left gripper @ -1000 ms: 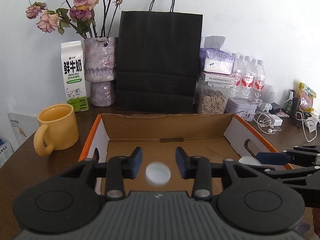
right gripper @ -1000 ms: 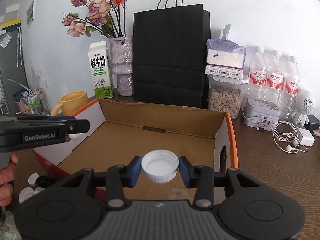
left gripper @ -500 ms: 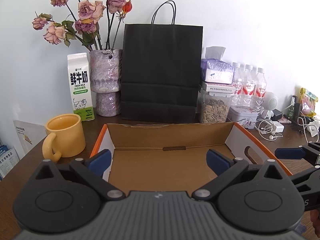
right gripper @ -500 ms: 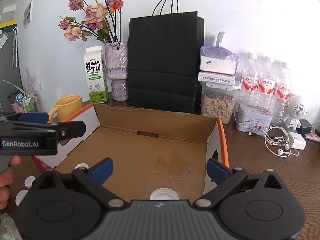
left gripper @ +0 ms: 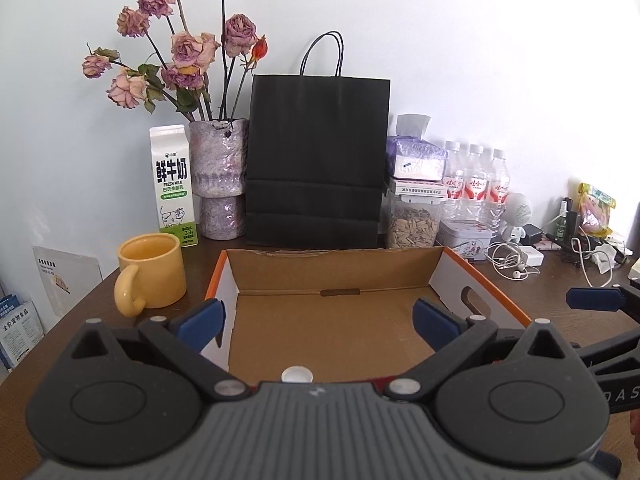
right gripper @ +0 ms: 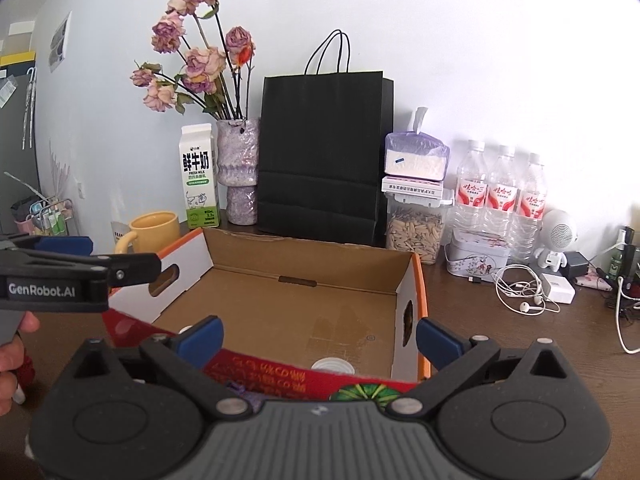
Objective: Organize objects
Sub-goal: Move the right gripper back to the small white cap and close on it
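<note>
My left gripper stands with its jaws spread wide, nothing between the blue pads; they have just been opening. My right gripper is in the same condition, jaws fully apart and empty, likewise just opened. Both point over the near edge of the open cardboard box, which sits on the dark wooden table. In the left view, one white bottle cap lies on the box floor close to the near wall, partly hidden by the gripper body. In the right view, a second white cap lies open side up on the floor near the right-hand corner, and a further pale cap shows only partly behind the left pad. The left gripper appears at the left edge of the right view, held by a hand. Behind the box stand a yellow mug, a milk carton, a vase of dried roses and a black paper bag.
</note>
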